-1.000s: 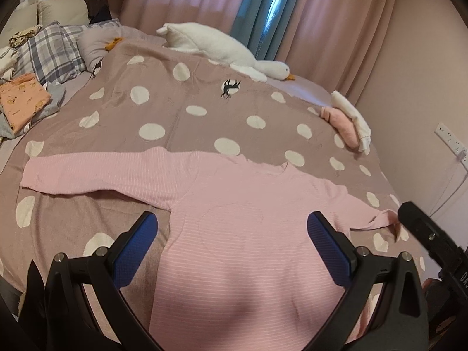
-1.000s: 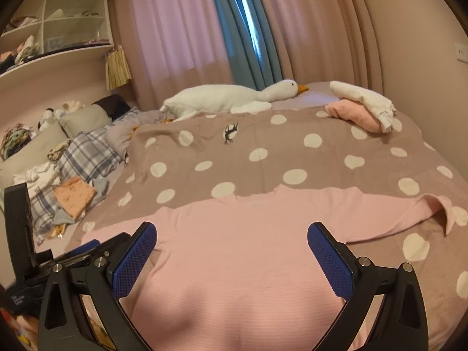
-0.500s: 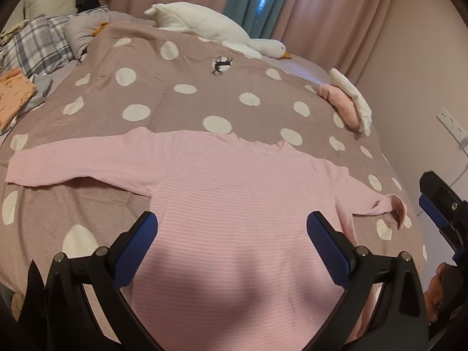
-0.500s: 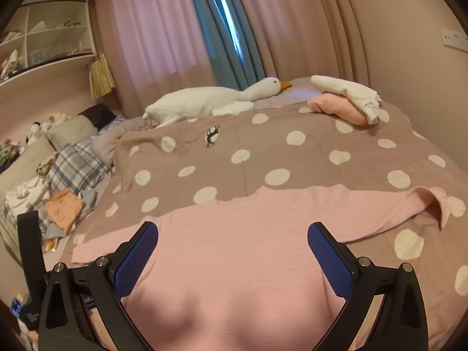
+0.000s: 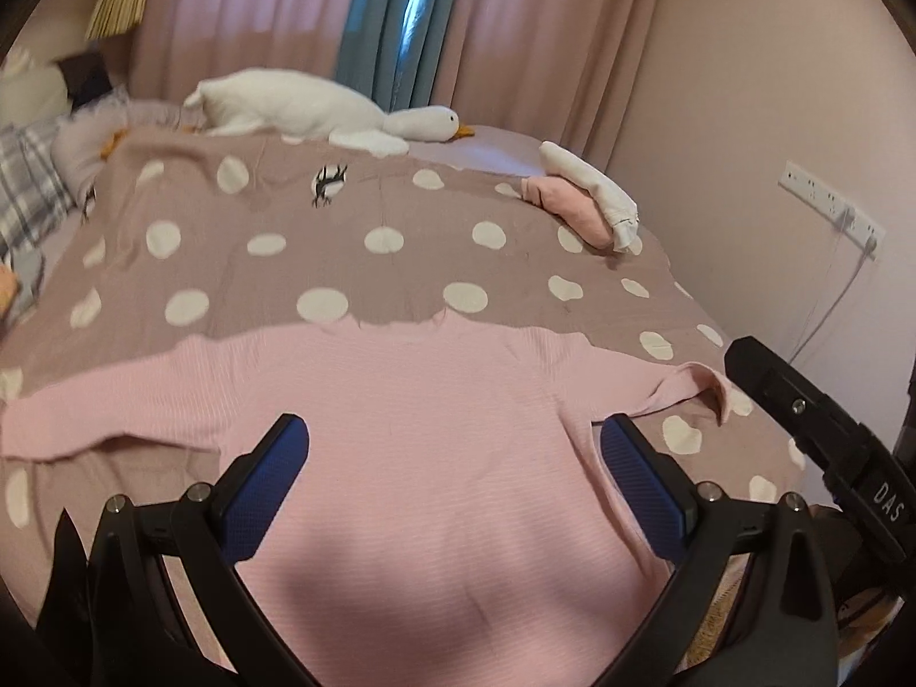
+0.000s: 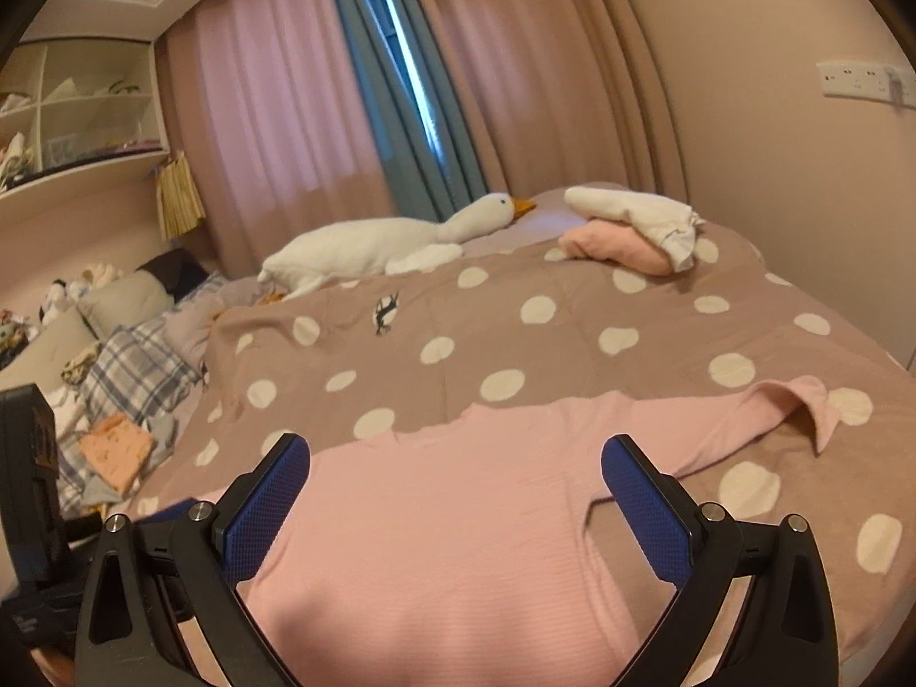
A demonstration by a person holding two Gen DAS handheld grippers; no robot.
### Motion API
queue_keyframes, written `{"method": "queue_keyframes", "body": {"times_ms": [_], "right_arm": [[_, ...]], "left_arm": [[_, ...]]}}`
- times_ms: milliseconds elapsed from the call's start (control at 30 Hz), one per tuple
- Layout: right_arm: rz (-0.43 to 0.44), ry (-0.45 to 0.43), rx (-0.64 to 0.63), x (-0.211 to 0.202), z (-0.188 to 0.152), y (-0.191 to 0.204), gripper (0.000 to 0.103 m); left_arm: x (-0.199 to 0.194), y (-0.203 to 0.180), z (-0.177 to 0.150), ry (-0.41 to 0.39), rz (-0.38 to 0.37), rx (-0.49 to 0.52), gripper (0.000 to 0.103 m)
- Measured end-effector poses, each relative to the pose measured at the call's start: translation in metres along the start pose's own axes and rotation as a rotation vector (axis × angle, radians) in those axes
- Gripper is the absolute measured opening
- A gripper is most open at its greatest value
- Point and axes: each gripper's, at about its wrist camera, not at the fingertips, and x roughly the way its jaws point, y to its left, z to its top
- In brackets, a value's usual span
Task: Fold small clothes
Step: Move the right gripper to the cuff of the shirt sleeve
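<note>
A pink long-sleeved top lies flat and spread out on the dotted brown bedspread, sleeves out to both sides, the right cuff turned over. It also shows in the right wrist view. My left gripper is open and empty, hovering over the top's body. My right gripper is open and empty, over the body near the right sleeve. The right gripper's black body shows at the right edge of the left wrist view.
A white goose plush lies at the far side of the bed. Folded pink and white clothes sit at the far right. Plaid pillows and loose clothes lie at the left. A wall with a socket strip borders the right.
Both grippers have tilted up and shifted right over the top. The view now takes in more of the curtains and wall. Both grippers stayed open; the top has not moved.
</note>
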Motion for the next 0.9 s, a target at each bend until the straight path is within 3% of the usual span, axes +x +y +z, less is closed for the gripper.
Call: {"method": "queue_keyframes", "body": {"times_ms": [133,267,467,533,667,767,900], "right_arm": [[-0.018,-0.009,0.007,0.001,0.003,-0.005,0.102],[-0.043,-0.013,0.01,0.008,0.011,-0.013,0.102],[-0.095,0.006,0.046,0.036,0.032,-0.045,0.087],[-0.138,0.029,0.07,0.05,0.038,-0.061,0.077],[-0.18,0.085,0.168,0.079,0.047,-0.109,0.07],[-0.201,0.12,0.242,0.095,0.051,-0.141,0.068],[-0.332,0.126,0.312,0.105,0.05,-0.188,0.068]], "left_arm": [[0.001,-0.001,0.002,-0.027,0.046,0.015,0.102],[0.015,0.016,0.004,-0.003,0.108,-0.016,0.102],[0.051,0.045,-0.001,0.074,0.167,-0.079,0.102],[0.062,0.053,-0.003,0.097,0.179,-0.104,0.101],[0.085,0.065,-0.007,0.151,0.2,-0.144,0.099],[0.096,0.066,-0.009,0.167,0.213,-0.16,0.096],[0.109,0.065,-0.014,0.189,0.205,-0.178,0.095]]}}
